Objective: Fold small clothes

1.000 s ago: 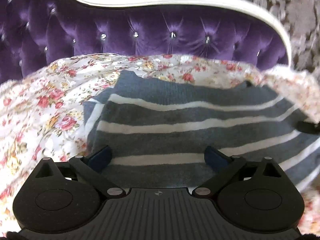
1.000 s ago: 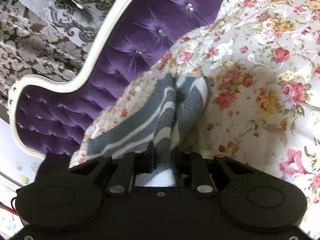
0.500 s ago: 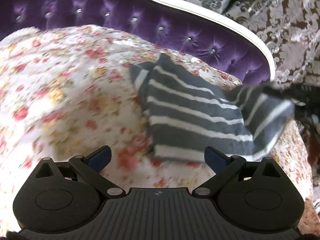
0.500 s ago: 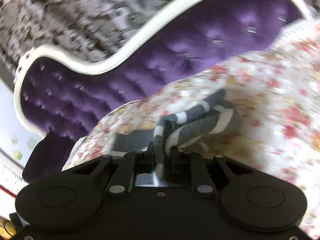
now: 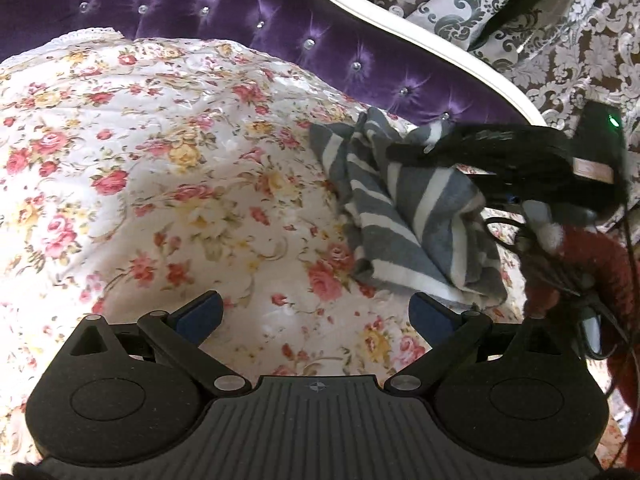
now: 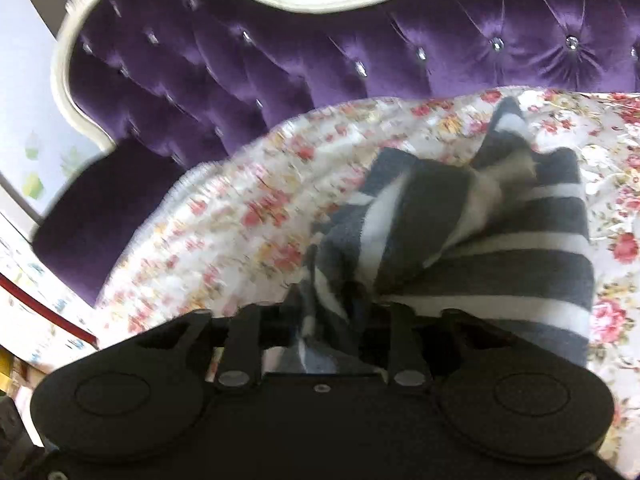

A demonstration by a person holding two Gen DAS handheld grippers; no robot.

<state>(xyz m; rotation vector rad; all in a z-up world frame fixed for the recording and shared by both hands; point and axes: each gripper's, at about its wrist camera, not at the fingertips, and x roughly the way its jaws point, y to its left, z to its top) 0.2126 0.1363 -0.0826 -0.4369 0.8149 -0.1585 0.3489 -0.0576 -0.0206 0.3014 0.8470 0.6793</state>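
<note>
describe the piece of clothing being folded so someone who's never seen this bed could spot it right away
Start at the purple tufted headboard with its white frame, then drop to the floral bedspread below it. The striped garment lies there, pinched in the right gripper; its grey and white bands are the only stripes among the roses.

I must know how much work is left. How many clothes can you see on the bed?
1. A grey striped garment lies bunched on the floral bedspread near the purple headboard, one edge clamped by the right gripper. Others may be out of view.
</note>
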